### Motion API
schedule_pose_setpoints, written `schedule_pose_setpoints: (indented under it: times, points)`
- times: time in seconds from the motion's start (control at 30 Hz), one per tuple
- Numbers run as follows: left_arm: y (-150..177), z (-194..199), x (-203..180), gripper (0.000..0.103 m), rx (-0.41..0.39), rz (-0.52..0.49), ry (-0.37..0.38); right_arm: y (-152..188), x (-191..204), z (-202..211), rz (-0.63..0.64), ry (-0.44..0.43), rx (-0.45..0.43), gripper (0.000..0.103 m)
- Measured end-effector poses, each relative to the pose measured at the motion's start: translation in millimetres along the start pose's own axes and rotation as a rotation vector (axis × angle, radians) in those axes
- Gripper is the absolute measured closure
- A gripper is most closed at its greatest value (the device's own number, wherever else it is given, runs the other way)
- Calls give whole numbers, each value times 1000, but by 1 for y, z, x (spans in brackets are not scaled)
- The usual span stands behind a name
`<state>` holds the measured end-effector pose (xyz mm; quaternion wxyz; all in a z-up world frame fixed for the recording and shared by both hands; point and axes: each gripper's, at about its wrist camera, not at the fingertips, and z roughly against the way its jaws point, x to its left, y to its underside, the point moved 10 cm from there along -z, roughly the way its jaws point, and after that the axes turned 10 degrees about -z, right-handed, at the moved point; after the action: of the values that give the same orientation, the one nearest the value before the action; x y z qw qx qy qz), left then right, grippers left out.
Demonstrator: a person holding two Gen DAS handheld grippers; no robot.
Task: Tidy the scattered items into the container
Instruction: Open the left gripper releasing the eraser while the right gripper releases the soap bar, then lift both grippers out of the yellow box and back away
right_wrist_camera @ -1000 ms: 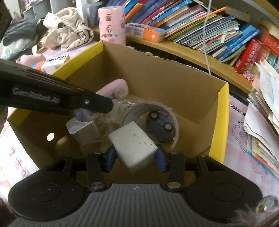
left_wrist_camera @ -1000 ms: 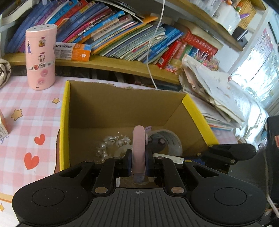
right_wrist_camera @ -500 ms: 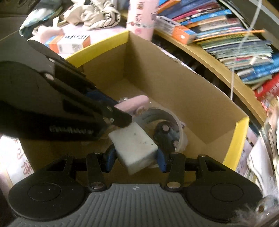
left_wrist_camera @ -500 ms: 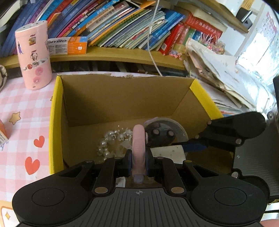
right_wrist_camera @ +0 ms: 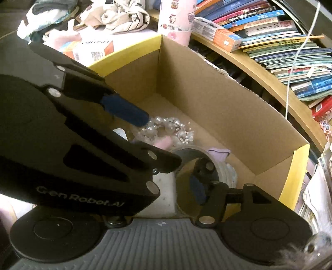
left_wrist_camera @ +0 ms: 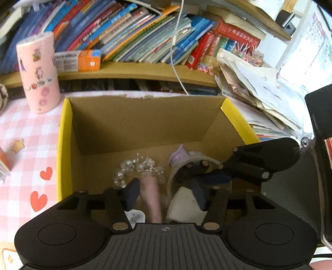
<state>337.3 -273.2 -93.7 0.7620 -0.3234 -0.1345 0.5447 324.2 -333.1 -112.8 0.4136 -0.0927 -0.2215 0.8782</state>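
Observation:
A cardboard box with yellow rims (left_wrist_camera: 62, 145) (right_wrist_camera: 298, 170) holds a pearl piece (left_wrist_camera: 137, 168) (right_wrist_camera: 170, 126), a clear tape roll (left_wrist_camera: 176, 172) (right_wrist_camera: 226, 172) and a small purple item (left_wrist_camera: 179, 154) (right_wrist_camera: 220, 151). Both grippers reach into it. My left gripper (left_wrist_camera: 165, 193) (right_wrist_camera: 159, 141) is open, and the pink item (left_wrist_camera: 151, 199) (right_wrist_camera: 164, 143) lies loose between its fingers on the box floor. A white block (left_wrist_camera: 182, 205) (right_wrist_camera: 164, 193) rests beside the roll, clear of the pads. My right gripper (left_wrist_camera: 197, 175) (right_wrist_camera: 166, 187) is open. The left gripper hides its left finger.
A pink sticker-covered cylinder (left_wrist_camera: 38, 72) (right_wrist_camera: 176, 12) stands left of the box on a pink checked cloth (left_wrist_camera: 27, 135). Behind is a book shelf with a toothpaste box (left_wrist_camera: 78, 60) (right_wrist_camera: 215, 29) and a hanging white cable (left_wrist_camera: 176, 52). A paper stack (left_wrist_camera: 259, 93) is at the right.
Both grippers have opened inside the box. The pink item left my left gripper and the white block left my right one, and both now lie on the box floor.

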Motion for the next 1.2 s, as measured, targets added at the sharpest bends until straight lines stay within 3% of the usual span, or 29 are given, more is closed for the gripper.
schedule_pose_setpoints:
  times: [0.13, 0.2, 0.23, 0.63, 0.9, 1.2]
  points:
    - [-4, 12, -4, 33, -35, -13, -9, 0, -2, 11, -50, -18, -36, 31]
    - [-6, 19, -6, 21, -52, -19, -14, 0, -4, 17, -73, -16, -55, 29]
    - [-7, 23, -7, 20, -62, -23, -17, 0, -6, 20, -87, -19, -65, 29]
    - [-2, 70, -5, 19, -174, 63, -16, 12, -7, 64, -200, 26, -217, 23]
    - [9, 110, -8, 12, -283, 68, -58, 15, 5, 92, -217, 109, -374, 18]
    - [31, 125, -4, 11, -326, 77, -151, 30, 12, 110, -275, 203, -509, 15]
